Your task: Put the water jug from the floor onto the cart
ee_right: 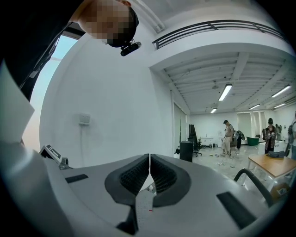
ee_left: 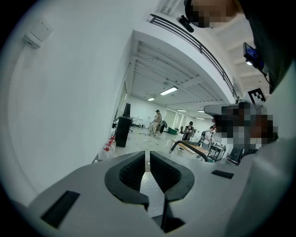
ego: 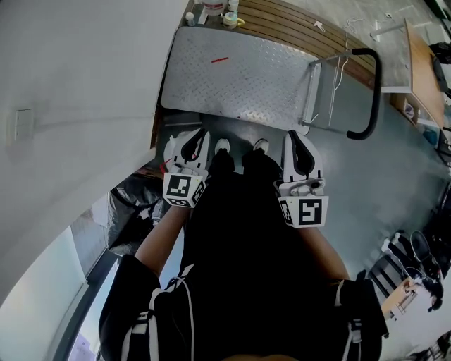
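The cart (ego: 232,77) lies just ahead of my feet, a bare metal tread-plate deck with a small red mark and a black push handle (ego: 373,92) at its right end. Beyond the deck, by the wall, stand clear jugs with red caps (ee_left: 109,146); some containers (ego: 213,8) also show at the top of the head view. My left gripper (ego: 199,135) and right gripper (ego: 299,139) are held side by side over the deck's near edge, both shut with nothing between the pads. The deck (ee_left: 149,185) shows below the left gripper (ee_left: 148,155), and below the right gripper (ee_right: 150,157).
A white wall runs along the left, with a black bag (ego: 130,204) at its foot. Wooden slats (ego: 296,25) lie behind the cart and a desk (ego: 423,63) stands at the right. Far off stand a black cabinet (ee_left: 122,132) and several people.
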A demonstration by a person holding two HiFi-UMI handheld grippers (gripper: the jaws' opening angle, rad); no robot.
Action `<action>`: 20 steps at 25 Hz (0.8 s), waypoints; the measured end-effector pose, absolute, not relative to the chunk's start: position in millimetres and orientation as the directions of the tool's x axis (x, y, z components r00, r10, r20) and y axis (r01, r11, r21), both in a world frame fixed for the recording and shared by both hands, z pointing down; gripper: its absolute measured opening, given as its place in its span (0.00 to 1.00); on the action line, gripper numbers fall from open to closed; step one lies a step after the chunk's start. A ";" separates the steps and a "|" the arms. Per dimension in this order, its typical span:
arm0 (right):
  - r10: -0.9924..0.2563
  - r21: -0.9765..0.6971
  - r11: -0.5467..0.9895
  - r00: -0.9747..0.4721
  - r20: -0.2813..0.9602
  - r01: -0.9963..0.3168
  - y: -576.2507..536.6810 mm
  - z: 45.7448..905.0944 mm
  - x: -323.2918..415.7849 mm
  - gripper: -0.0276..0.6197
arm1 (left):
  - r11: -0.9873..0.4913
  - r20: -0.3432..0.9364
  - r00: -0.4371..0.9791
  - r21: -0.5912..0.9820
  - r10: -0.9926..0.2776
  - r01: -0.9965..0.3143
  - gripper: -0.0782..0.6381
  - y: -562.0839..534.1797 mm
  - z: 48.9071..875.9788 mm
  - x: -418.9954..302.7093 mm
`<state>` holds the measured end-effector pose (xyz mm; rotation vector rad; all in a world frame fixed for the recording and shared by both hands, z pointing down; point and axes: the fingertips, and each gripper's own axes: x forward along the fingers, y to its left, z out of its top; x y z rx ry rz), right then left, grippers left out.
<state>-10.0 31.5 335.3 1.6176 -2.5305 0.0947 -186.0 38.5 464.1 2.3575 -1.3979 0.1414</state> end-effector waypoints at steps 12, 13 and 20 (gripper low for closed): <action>-0.873 0.064 0.465 -0.445 0.201 -0.883 36.5 342.9 -32.1 0.07 | -0.333 0.500 0.437 0.287 -0.748 -0.898 0.24 75.9 574.3 -226.1; -0.871 0.068 0.468 -0.447 0.202 -0.881 36.3 342.6 -32.6 0.07 | -0.320 0.510 0.434 0.299 -0.743 -0.899 0.24 78.3 579.2 -228.2; -0.871 0.083 0.467 -0.442 0.215 -0.881 37.2 344.0 -29.5 0.07 | -0.283 0.571 0.436 0.339 -0.695 -0.897 0.25 93.0 617.2 -233.3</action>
